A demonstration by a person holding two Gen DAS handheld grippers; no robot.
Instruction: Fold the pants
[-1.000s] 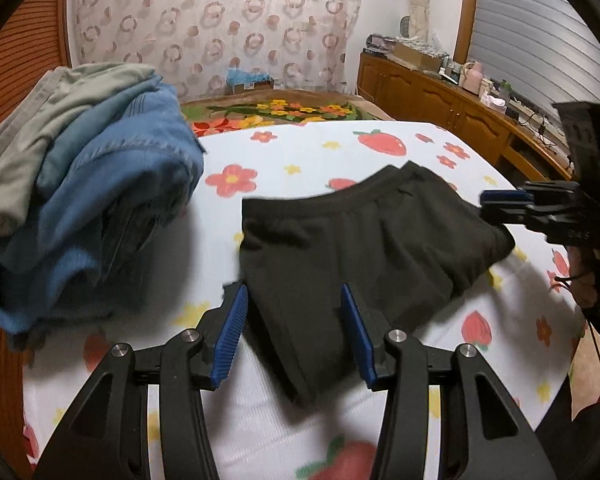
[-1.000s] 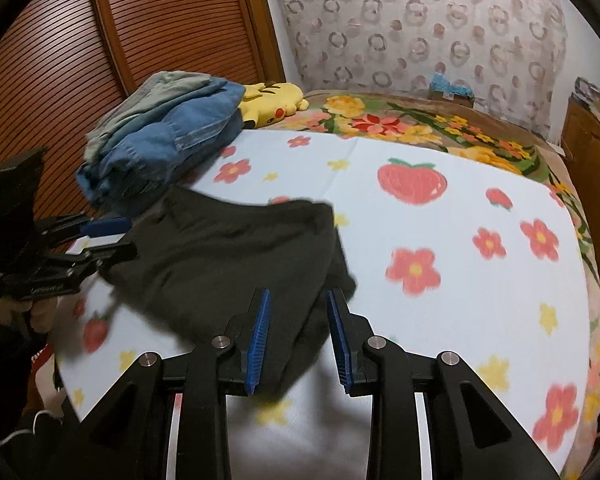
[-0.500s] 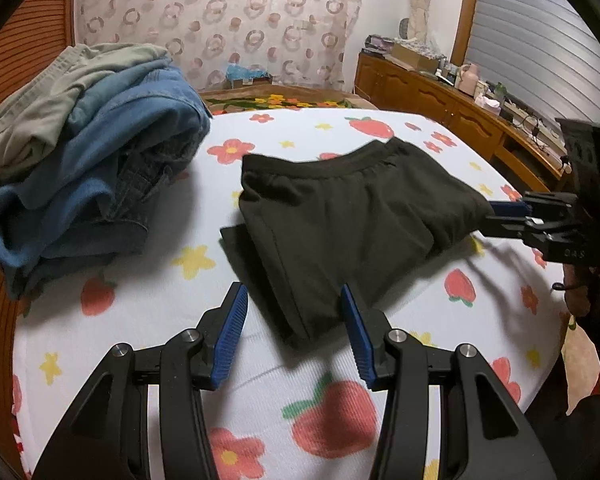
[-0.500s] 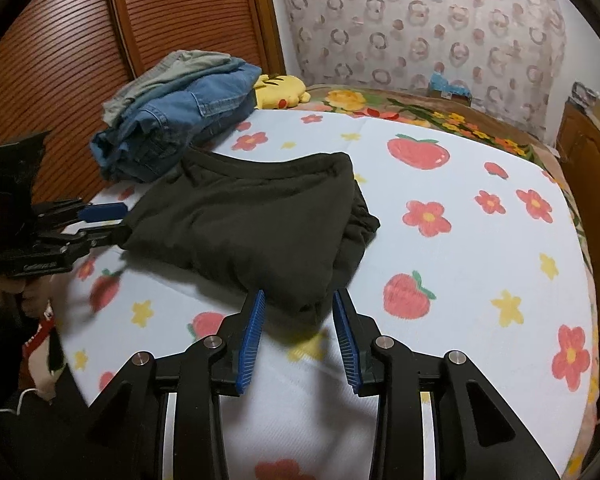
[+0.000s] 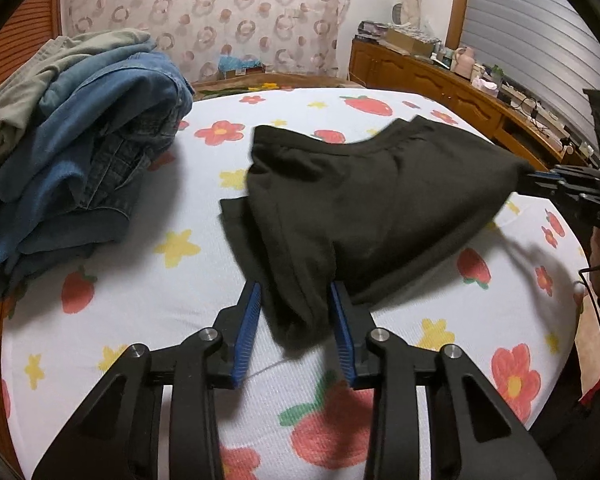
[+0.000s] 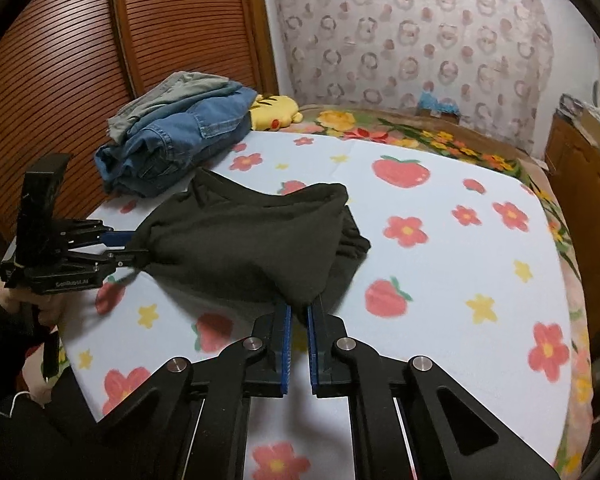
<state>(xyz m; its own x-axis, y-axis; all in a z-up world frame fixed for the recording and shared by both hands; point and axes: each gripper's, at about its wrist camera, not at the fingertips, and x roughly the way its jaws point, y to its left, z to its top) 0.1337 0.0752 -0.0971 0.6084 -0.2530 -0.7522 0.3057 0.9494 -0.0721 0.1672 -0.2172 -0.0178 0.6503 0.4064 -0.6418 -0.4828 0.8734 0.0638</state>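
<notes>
The folded black pants lie on the flowered sheet and show in the right wrist view too. My left gripper has its blue pads around the pants' near corner, with the cloth between the pads; seen from the right wrist view it pinches that corner. My right gripper is shut on the opposite corner, and the cloth is lifted and stretched between the two; it shows at the right edge of the left wrist view.
A stack of folded jeans and grey-green trousers sits at the left of the bed. A yellow plush toy lies behind it. A wooden sideboard runs along the right wall. A slatted wooden door stands at left.
Both grippers moved onto the pants' opposite corners and closed in on them. The right jaws narrowed onto the cloth, and the pants rose taut between the grippers.
</notes>
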